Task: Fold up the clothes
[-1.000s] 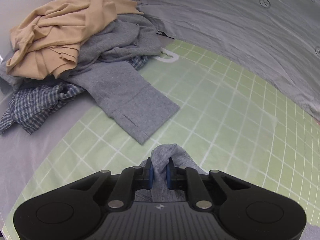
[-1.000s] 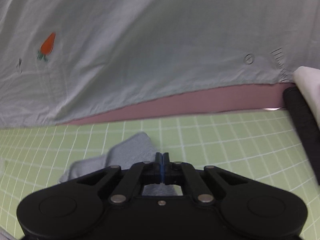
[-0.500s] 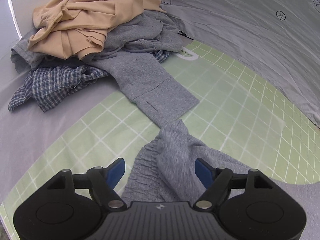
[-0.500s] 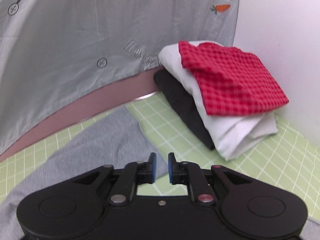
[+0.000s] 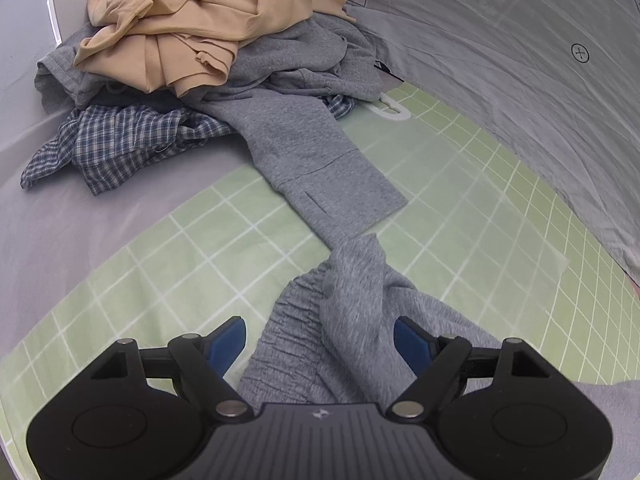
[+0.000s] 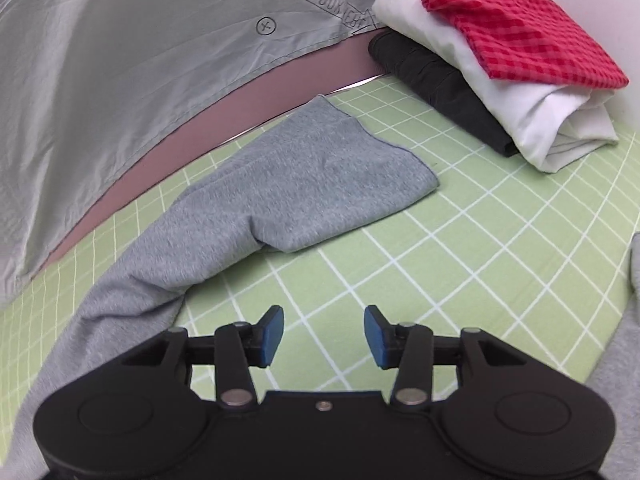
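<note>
A grey pair of sweatpants lies across the green grid mat. Its gathered waistband (image 5: pixel 320 328) sits bunched between the fingers of my left gripper (image 5: pixel 320 344), which is open and not pinching it. In the right wrist view the pant leg (image 6: pixel 280 188) stretches flat toward the back of the mat (image 6: pixel 460 240). My right gripper (image 6: pixel 324 336) is open above bare mat, just right of the leg, with nothing between its blue pads (image 6: pixel 272 334).
A heap of unfolded clothes sits back left: tan garment (image 5: pixel 200 16), grey hoodie (image 5: pixel 312 148), blue plaid shirt (image 5: pixel 128 144). A folded stack, red checked (image 6: pixel 516 28) on white on black, stands back right. Grey sheeting (image 6: pixel 140 48) hangs behind.
Both grippers have gone from shut to open. The left one let go of the grey waistband, which now lies slumped on the mat. The right one swung toward the folded stack.
</note>
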The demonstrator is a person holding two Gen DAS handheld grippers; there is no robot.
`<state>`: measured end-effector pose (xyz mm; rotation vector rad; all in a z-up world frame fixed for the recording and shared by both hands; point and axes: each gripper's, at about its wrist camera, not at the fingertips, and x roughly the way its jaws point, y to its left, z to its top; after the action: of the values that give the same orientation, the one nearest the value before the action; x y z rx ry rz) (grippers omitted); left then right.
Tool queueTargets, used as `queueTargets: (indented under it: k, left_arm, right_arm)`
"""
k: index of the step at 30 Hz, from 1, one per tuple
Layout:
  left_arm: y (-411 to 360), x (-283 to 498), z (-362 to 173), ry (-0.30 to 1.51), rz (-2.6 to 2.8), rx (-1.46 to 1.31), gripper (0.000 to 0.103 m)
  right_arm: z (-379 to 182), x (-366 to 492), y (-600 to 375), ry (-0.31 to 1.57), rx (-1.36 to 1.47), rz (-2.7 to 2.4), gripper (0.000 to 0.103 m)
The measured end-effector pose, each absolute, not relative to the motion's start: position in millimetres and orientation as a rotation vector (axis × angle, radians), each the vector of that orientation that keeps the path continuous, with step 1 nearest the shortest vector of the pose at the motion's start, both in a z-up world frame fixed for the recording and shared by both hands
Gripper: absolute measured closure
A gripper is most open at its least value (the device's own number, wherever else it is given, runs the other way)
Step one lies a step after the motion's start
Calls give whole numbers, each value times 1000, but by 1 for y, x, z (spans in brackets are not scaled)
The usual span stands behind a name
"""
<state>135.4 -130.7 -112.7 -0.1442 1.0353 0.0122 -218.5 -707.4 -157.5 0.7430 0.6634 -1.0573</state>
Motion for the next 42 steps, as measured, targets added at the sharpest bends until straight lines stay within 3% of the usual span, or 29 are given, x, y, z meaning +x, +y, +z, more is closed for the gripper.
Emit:
queueTargets:
  k: [7, 11, 15, 17, 18, 19, 21, 24, 29, 35, 37, 39, 41, 42]
  left_arm:
    - [-141, 163, -123, 1045, 27, -116, 21]
    - [-142, 177, -129, 1065, 48, -117, 21]
    - [-147, 184, -131, 1065, 32, -94, 25]
    - [-152, 186, -133, 1066, 23, -73, 37]
    - [-155, 187, -134, 1069, 22, -66, 51]
    - [-156, 187, -135, 1068, 28, -61, 66]
    - [-159, 187, -134, 1058, 35, -45, 84]
    - [-155, 177, -123, 1012, 43, -63, 88]
    - [-134, 150, -101, 977, 61, -107, 88]
    - [-121, 121, -124, 1090, 81, -73, 87]
    - [-123, 115, -125, 1081, 54, -32, 81]
    - [-125, 115, -118, 1067, 38, -25, 77]
    - [-126, 117, -112, 1046, 23, -35, 70]
    - [-126, 119, -109, 1038, 19, -46, 65]
  right_arm:
    - [-169, -213, -750, 452, 1033, -1124, 52]
    - [-179, -196, -768, 446, 1088, -1179, 53]
    - [-182, -171, -776, 533, 969, -1230, 54]
    - [-180, -162, -777, 588, 895, -1245, 65]
    - [-172, -168, -774, 579, 855, -1258, 75]
    - [-163, -174, -771, 571, 815, -1271, 103]
    - [-145, -187, -764, 553, 735, -1295, 103]
    - [-119, -205, -755, 526, 615, -1328, 103]
    - [-79, -237, -740, 495, 427, -1377, 103]
    - [-130, -314, -730, 823, 480, -1466, 103]
    - [-146, -336, -726, 924, 491, -1488, 102]
    - [-155, -334, -718, 952, 468, -1487, 91]
    - [-151, -318, -717, 903, 484, -1443, 64]
    - [-149, -309, -716, 878, 492, -1421, 61]
